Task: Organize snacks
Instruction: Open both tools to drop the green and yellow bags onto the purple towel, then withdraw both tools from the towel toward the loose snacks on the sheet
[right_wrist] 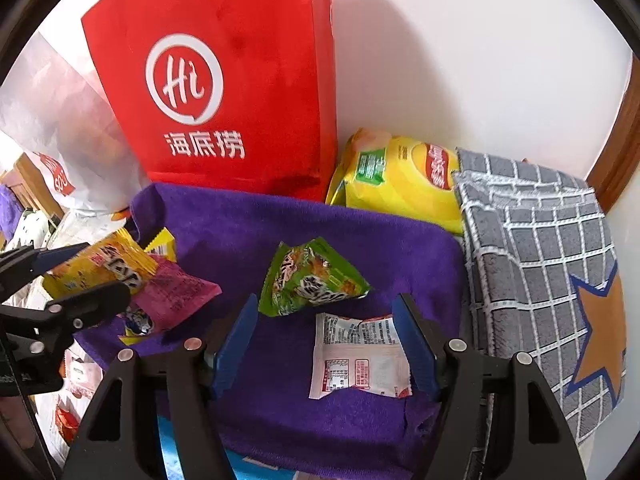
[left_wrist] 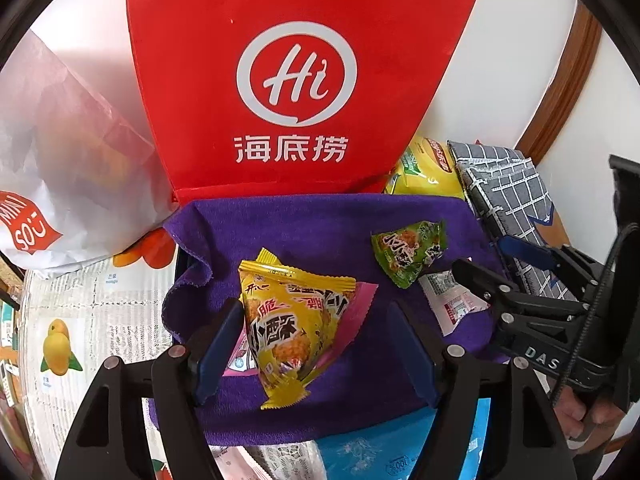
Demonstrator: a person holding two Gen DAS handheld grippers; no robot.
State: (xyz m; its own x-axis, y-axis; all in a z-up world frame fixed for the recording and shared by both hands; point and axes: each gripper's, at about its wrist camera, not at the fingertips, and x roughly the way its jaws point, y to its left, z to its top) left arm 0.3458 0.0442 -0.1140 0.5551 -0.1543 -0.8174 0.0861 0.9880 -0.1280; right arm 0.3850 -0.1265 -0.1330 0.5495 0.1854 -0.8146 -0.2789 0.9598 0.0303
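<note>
Left wrist view: mounted on the left gripper (left_wrist: 316, 344), looking steeply down and forward along its blue fingers, close over a purple towel (left_wrist: 320, 224). It faces a red paper bag (left_wrist: 296, 80) against the white wall. The right gripper (left_wrist: 484, 268) enters from the right edge.

Right wrist view: mounted on the right gripper (right_wrist: 324, 344), same steep downward pitch, equally close, stationed further right. The left gripper (right_wrist: 76, 272) enters from the left edge.

Shared field: purple towel (right_wrist: 340, 232), red paper bag (right_wrist: 224, 80), yellow snack packet (left_wrist: 296, 328) (right_wrist: 104, 268), green snack packet (left_wrist: 408, 252) (right_wrist: 312, 280), white packet (left_wrist: 452, 300) (right_wrist: 360, 356), yellow chip bag (left_wrist: 424, 168) (right_wrist: 400, 180), grey checked cloth (left_wrist: 516, 196) (right_wrist: 536, 248).
</note>
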